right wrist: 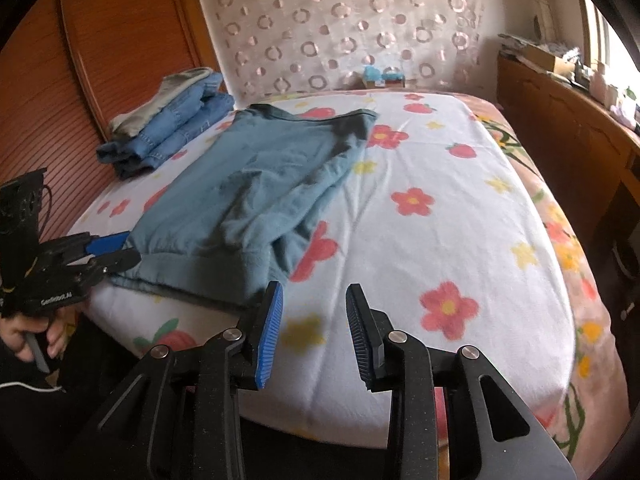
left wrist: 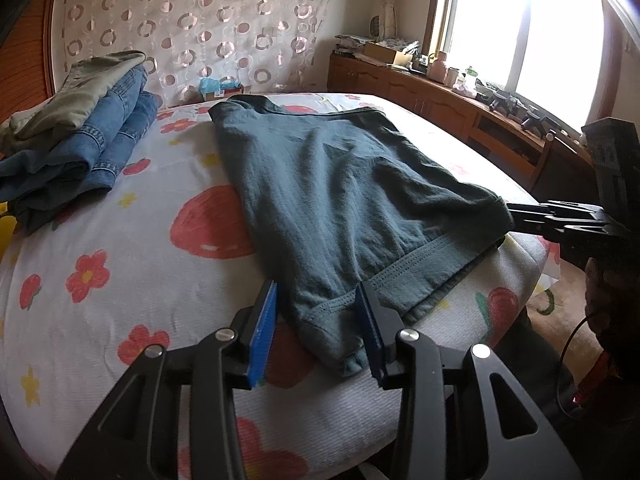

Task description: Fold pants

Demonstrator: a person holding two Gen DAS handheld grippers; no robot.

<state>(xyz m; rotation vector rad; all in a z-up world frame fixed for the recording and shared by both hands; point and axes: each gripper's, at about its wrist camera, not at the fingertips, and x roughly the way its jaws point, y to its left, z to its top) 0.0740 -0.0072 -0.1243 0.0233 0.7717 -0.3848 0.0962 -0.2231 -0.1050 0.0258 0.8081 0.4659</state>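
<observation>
A pair of teal-grey pants (left wrist: 340, 200) lies folded flat on the flowered bed sheet (left wrist: 120, 248); it also shows in the right wrist view (right wrist: 248, 192). My left gripper (left wrist: 318, 296) is open, its jaws on either side of the near left corner of the pants. It shows at the left of the right wrist view (right wrist: 120, 248). My right gripper (right wrist: 314, 300) is open and empty over the sheet, just right of the near right corner of the pants. It shows in the left wrist view (left wrist: 520, 212) at the pants' right corner.
A stack of folded jeans and khaki pants (left wrist: 80, 140) lies at the far left of the bed (right wrist: 172, 116). A wooden headboard (right wrist: 120, 60) stands on the left. A long wooden cabinet (left wrist: 460, 112) with clutter runs under the window on the right.
</observation>
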